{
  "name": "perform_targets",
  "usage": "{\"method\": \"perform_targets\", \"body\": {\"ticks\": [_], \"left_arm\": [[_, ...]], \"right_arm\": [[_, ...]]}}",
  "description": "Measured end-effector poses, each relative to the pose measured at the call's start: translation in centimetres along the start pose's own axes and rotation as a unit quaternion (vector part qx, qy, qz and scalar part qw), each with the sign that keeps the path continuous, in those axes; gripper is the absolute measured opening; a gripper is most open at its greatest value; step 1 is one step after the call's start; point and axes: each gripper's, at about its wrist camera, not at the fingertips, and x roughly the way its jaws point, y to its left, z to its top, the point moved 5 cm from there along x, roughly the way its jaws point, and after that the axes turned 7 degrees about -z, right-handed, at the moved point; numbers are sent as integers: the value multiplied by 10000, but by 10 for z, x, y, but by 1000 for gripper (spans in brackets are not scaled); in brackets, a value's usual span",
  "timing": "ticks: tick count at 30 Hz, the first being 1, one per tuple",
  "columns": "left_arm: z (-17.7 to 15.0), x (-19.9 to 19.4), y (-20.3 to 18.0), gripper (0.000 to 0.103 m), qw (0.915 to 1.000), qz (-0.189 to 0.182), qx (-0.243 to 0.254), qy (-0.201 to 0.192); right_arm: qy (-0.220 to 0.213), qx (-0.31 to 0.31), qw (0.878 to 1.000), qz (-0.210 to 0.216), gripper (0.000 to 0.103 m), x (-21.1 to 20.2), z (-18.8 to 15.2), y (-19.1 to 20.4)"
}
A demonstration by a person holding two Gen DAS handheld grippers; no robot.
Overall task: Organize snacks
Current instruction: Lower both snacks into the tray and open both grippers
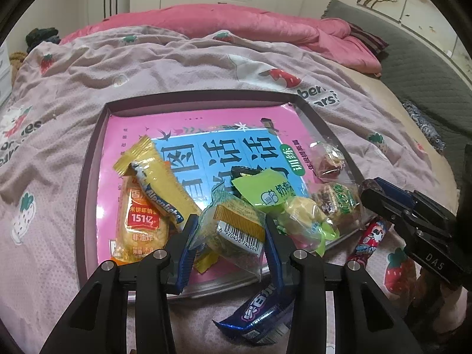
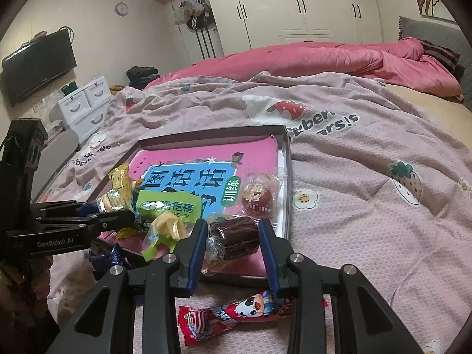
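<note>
A dark-rimmed tray (image 1: 85, 177) lies on the bed with a pink book (image 1: 206, 124) inside and several wrapped snacks on top. My left gripper (image 1: 230, 219) is shut on a clear-wrapped greenish pastry (image 1: 236, 236) with a barcode label, at the tray's near edge. My right gripper (image 2: 233, 221) is shut on a brown roll snack (image 2: 236, 236) in clear wrap, over the tray's near right corner (image 2: 287, 177). Each gripper shows in the other's view: the right gripper (image 1: 373, 187) and the left gripper (image 2: 118, 209).
In the tray lie a yellow packet (image 1: 159, 183), an orange cracker packet (image 1: 138, 224), a green packet (image 1: 265, 194) and a round red sweet (image 2: 258, 197). A red candy packet (image 2: 236, 315) and a blue packet (image 1: 259, 315) lie on the strawberry blanket (image 2: 368, 191).
</note>
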Motion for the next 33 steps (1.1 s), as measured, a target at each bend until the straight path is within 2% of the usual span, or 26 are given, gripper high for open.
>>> {"method": "perform_targets", "body": {"ticks": [13,33], "left_arm": [[0,1,0,44,10000,-32,-9,-7],[-3,-9,-5,45,9999,-149,-18,-8]], "right_arm": [[74,18,9998,-206,37,5,-2,-8],[200,184,9993,-250,38,0,-8,-13]]}}
